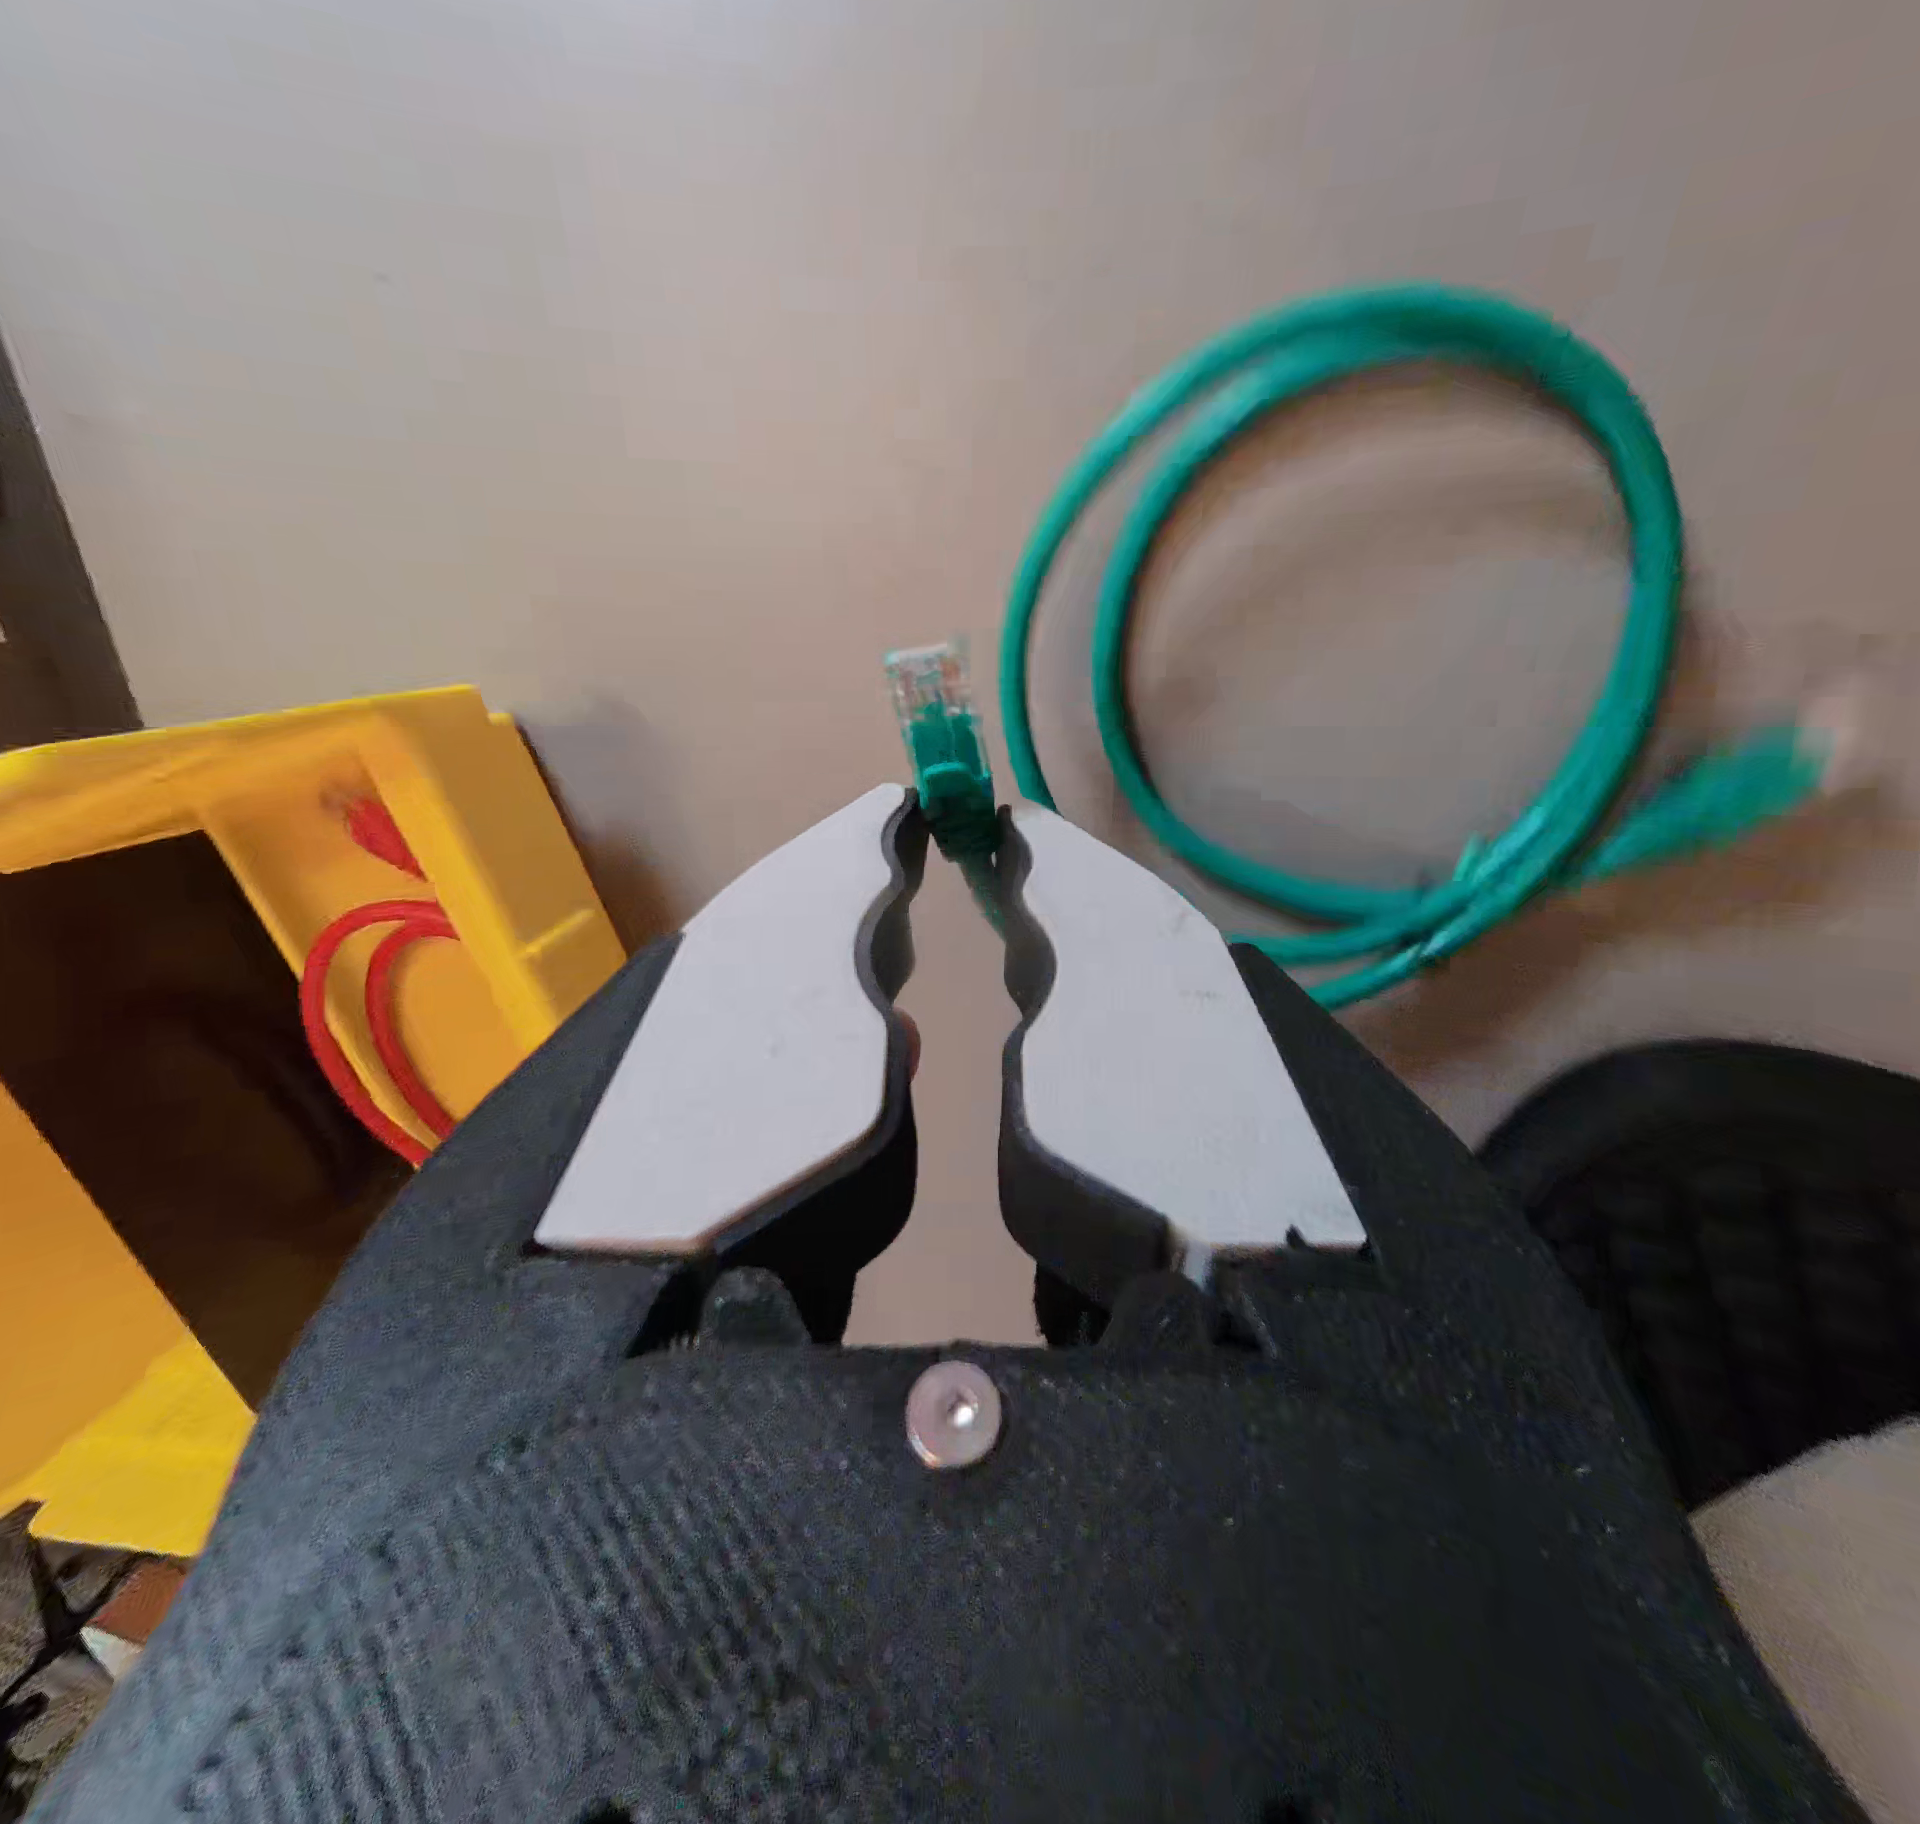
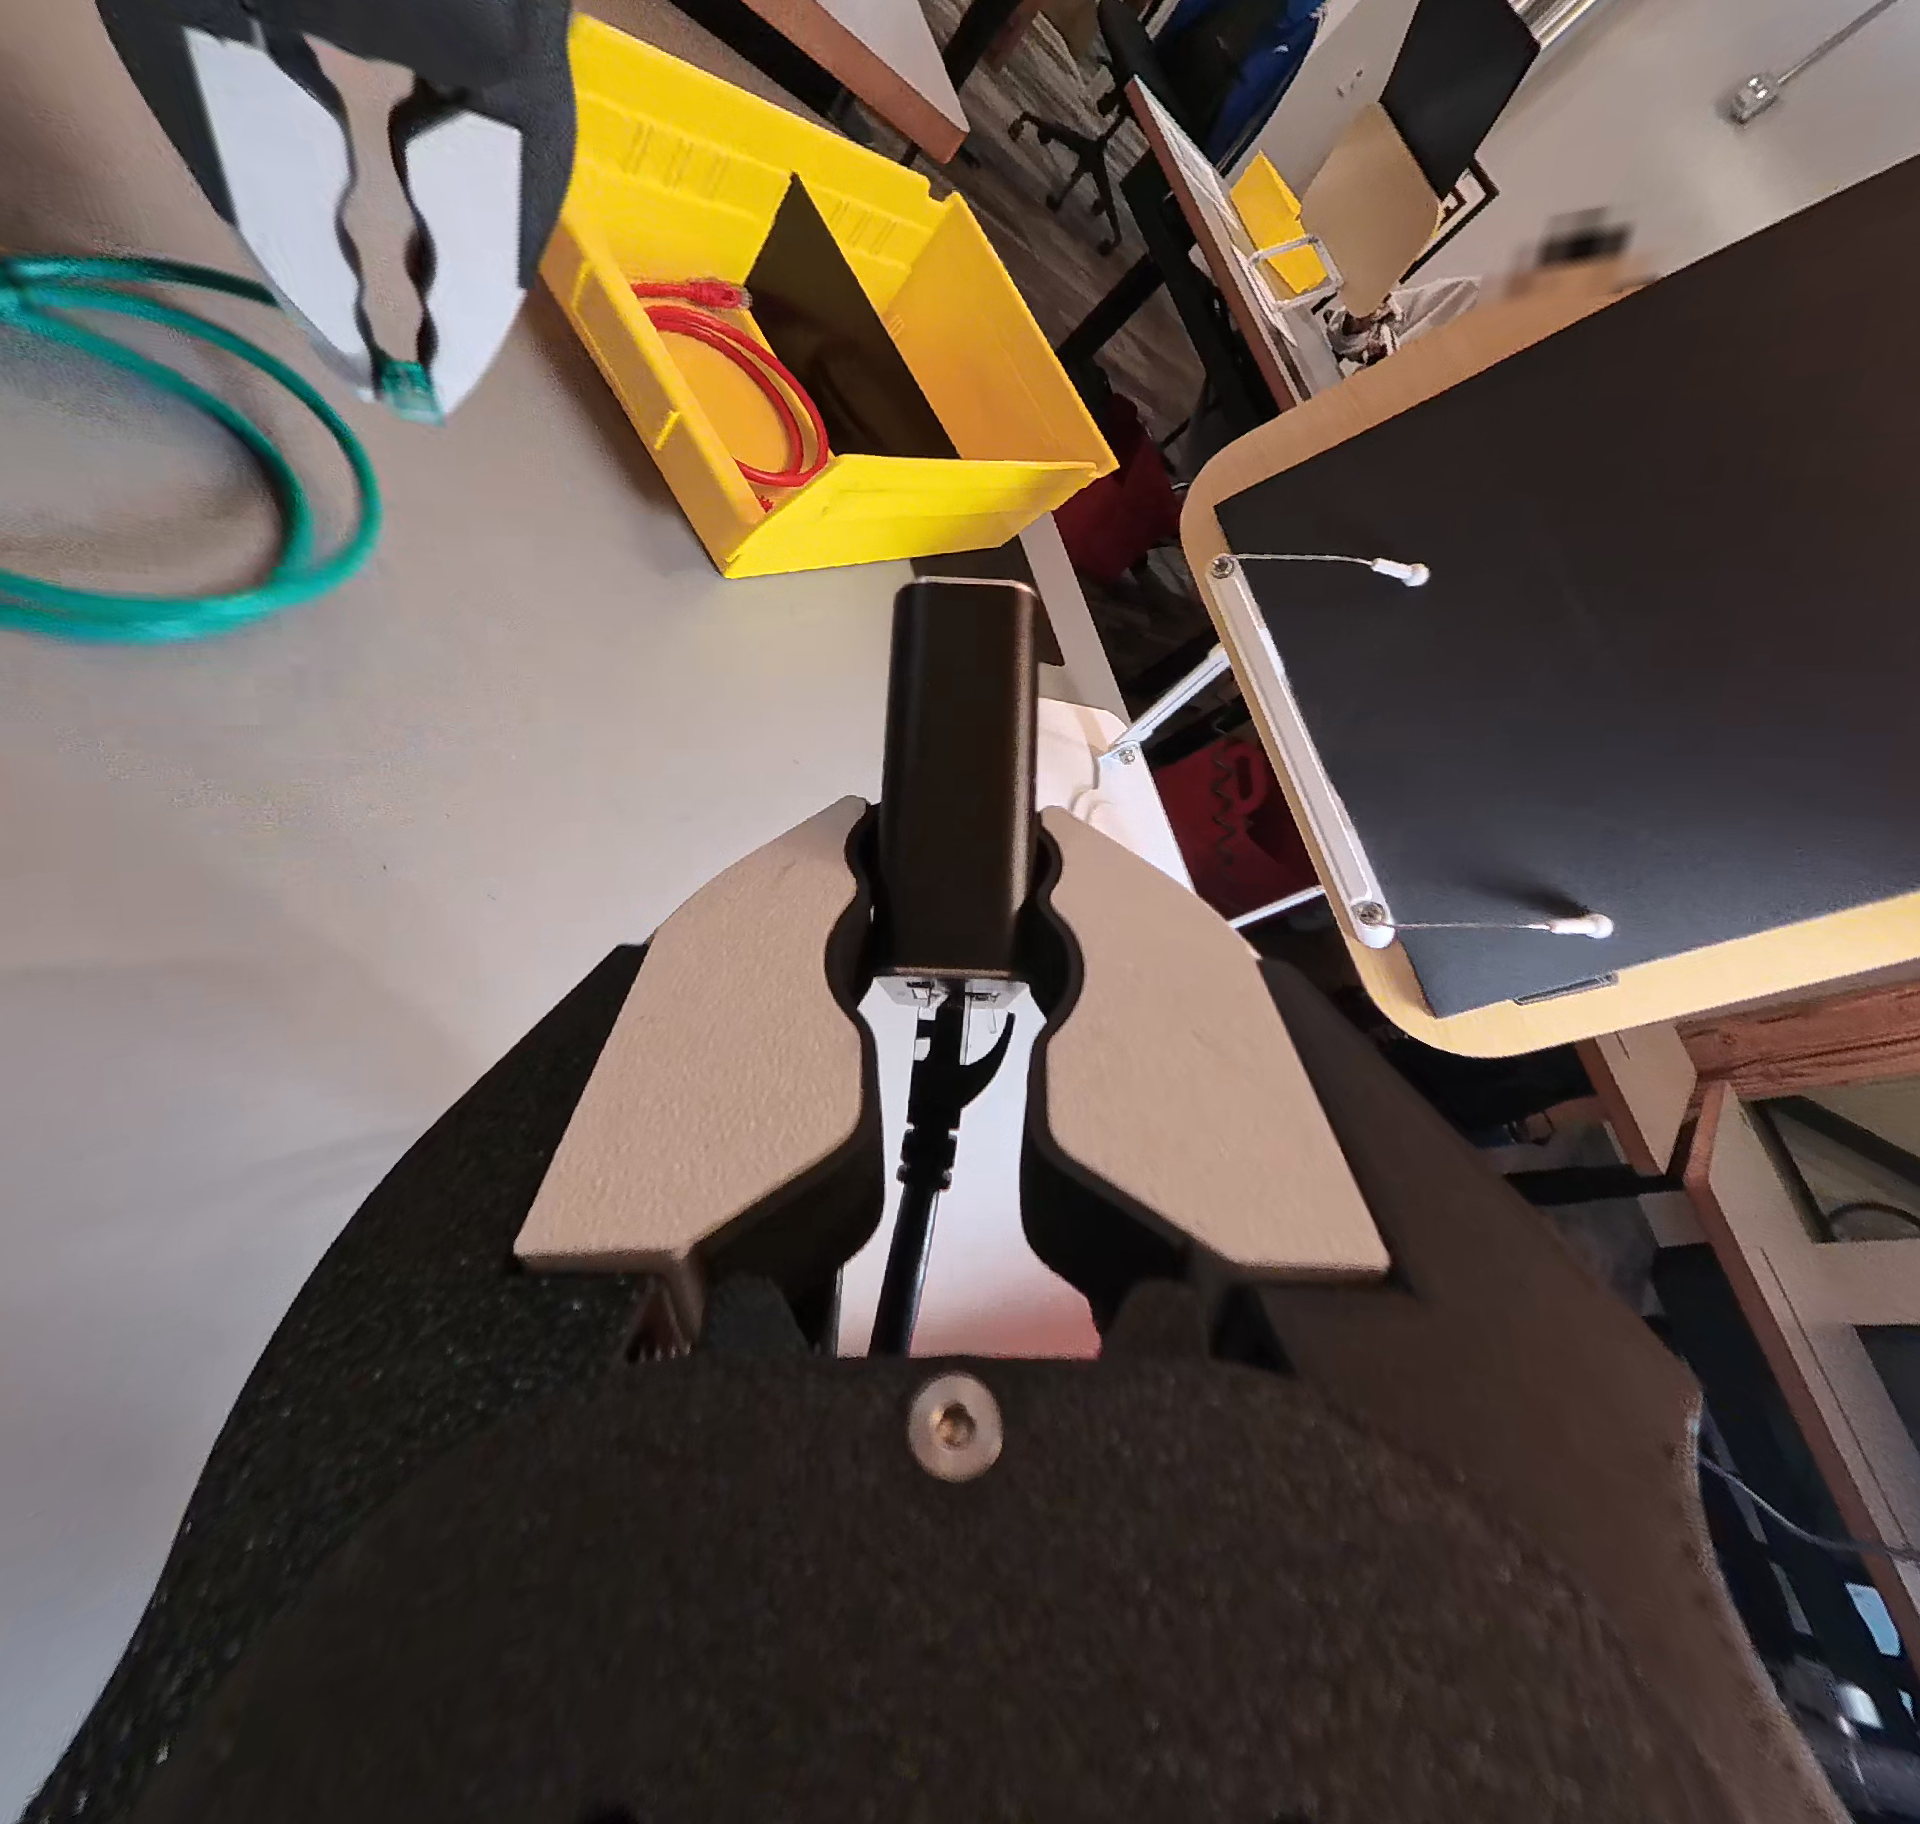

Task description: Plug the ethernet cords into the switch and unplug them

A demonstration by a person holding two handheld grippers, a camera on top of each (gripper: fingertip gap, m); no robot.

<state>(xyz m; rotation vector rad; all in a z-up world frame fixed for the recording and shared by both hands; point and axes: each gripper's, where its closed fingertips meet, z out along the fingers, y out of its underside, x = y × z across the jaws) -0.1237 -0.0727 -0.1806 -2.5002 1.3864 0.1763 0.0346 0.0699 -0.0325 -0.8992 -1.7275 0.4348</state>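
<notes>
- The white table (image 1: 727, 320) is filling the frame, bearing a yellow bin (image 2: 935, 320) at upper centre with a coiled red cord (image 2: 769, 372) inside.
- The green ethernet cord (image 1: 1351, 548) is lying coiled at right.
- The right gripper (image 2: 954, 860) is clamping the black switch (image 2: 956, 766), a black cable (image 2: 925, 1151) plugged in.
- The left gripper (image 1: 961, 818) is pinching the green plug (image 1: 935, 714).

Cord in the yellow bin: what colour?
Red. The coiled cord lies inside the yellow bin, clearest in the right wrist view.
</notes>
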